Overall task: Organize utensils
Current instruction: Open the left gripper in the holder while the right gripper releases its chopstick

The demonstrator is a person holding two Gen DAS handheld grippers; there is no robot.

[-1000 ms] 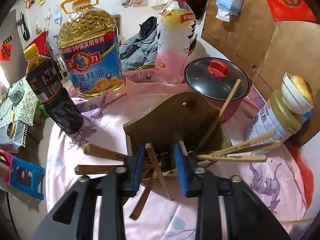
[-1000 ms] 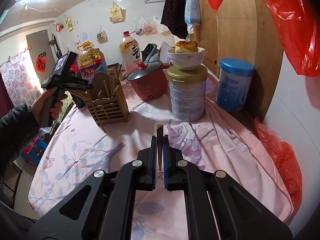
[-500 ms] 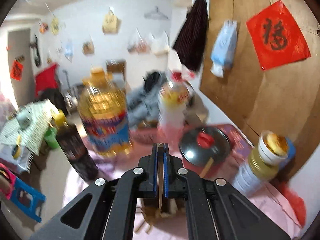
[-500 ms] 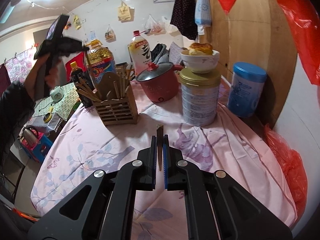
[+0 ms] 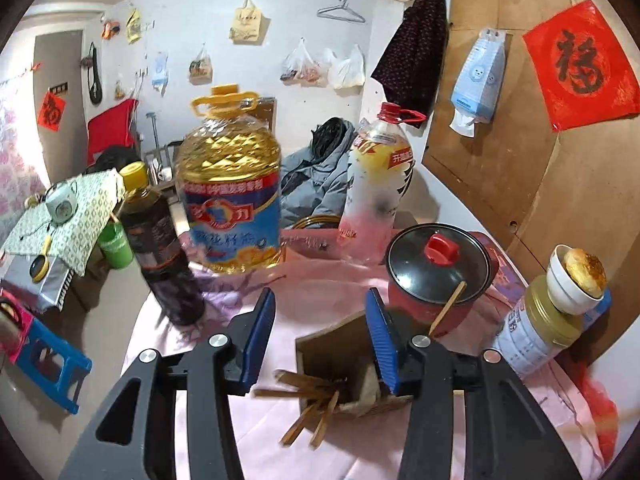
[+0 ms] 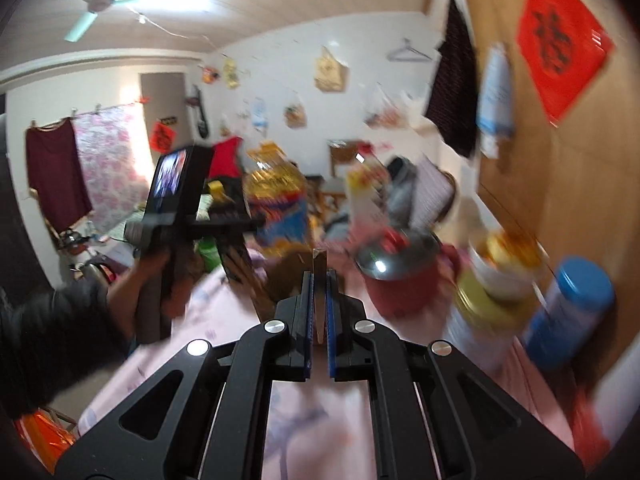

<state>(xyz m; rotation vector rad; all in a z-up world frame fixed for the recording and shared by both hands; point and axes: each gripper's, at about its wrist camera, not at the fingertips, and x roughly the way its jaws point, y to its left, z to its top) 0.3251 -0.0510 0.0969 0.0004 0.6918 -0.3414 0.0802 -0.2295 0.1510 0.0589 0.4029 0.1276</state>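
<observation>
A wooden utensil holder (image 5: 340, 356) stands on the pink tablecloth with several chopsticks (image 5: 308, 390) sticking out of it. In the left wrist view my left gripper (image 5: 320, 338) hovers just above it, its jaws opening with nothing between the blue pads. One chopstick (image 5: 448, 312) leans out at the holder's right. In the blurred right wrist view my right gripper (image 6: 319, 280) is shut on a single chopstick (image 6: 320, 262) that points up. It is raised over the table in front of the holder (image 6: 282, 280). A hand (image 6: 160, 280) holds the left gripper (image 6: 228, 224) to its left.
Behind the holder stand a large oil jug (image 5: 230, 200), a dark sauce bottle (image 5: 160, 256) and a drink bottle (image 5: 378, 184). A red pot with a glass lid (image 5: 436, 276) and a tin topped by a bowl (image 5: 532, 332) are at the right. A blue tin (image 6: 568, 312) stands by the wall.
The left gripper, shut on a thin stick half a second ago, now stands open and empty above the holder. The right gripper rose and swung toward the holder, still gripping its chopstick.
</observation>
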